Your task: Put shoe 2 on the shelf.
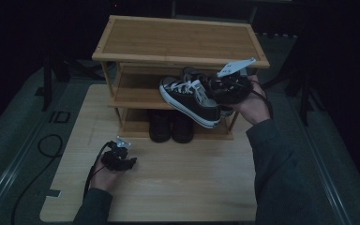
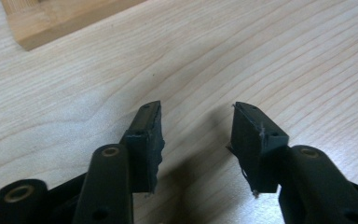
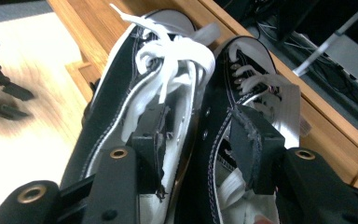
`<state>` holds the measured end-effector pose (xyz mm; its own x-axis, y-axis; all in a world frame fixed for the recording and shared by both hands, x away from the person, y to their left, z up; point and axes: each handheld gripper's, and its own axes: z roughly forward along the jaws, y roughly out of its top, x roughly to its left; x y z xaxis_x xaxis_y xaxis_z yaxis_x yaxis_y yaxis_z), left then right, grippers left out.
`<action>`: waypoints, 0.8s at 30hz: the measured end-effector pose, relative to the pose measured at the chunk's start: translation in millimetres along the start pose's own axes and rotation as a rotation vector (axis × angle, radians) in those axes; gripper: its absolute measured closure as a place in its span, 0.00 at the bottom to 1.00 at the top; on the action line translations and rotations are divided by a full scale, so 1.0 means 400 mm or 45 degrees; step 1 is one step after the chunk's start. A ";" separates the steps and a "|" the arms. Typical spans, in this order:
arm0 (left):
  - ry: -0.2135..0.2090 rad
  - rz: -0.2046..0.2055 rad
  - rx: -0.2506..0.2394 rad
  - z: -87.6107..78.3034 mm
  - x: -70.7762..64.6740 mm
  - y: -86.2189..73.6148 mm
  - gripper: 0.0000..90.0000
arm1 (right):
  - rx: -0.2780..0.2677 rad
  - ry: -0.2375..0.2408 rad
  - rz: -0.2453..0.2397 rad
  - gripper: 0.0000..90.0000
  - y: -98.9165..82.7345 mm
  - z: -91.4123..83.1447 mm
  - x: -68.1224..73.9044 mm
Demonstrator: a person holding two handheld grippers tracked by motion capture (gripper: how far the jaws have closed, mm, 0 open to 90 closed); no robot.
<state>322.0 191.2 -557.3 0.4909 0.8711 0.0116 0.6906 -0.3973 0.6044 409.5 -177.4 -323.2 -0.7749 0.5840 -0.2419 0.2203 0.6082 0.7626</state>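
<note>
Two black high-top sneakers with white laces and soles lie side by side: the near sneaker (image 1: 190, 101) (image 3: 135, 93) and the far sneaker (image 1: 201, 77) (image 3: 247, 79). Their toes are on the rack's middle shelf (image 1: 136, 91) and their heels stick out past its front edge. My right gripper (image 1: 212, 96) (image 3: 198, 109) straddles the two touching inner walls, one jaw inside each shoe. Its left pad (image 3: 151, 135) stands a little off the wall, so the jaws are open. My left gripper (image 1: 131, 162) (image 2: 198, 109) hovers open low over the table (image 1: 178, 187), with nothing between its jaws.
The bamboo rack (image 1: 178, 40) has three tiers and a bare top. A pair of dark shoes (image 1: 171, 126) stands on its bottom shelf. A corner of the rack's wood (image 2: 51, 23) lies ahead of the left gripper. A cable (image 1: 47, 150) runs off the table's left side.
</note>
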 end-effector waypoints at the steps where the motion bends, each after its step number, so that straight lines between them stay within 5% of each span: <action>1: -0.006 -0.002 -0.017 -0.007 -0.002 0.005 0.61 | -0.008 0.005 0.002 0.62 0.000 -0.003 0.000; 11: -0.070 0.021 -0.140 -0.071 -0.022 0.063 0.69 | -0.047 0.068 0.030 0.76 -0.005 -0.026 0.002; 24: -0.060 0.137 -0.247 -0.152 -0.045 0.211 0.77 | -0.058 0.164 0.037 0.85 -0.009 -0.033 0.022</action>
<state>338.9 159.4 -458.2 0.5835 0.8106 0.0500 0.5199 -0.4201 0.7438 393.9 -181.5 -320.0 -0.8389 0.5254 -0.1423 0.2189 0.5650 0.7955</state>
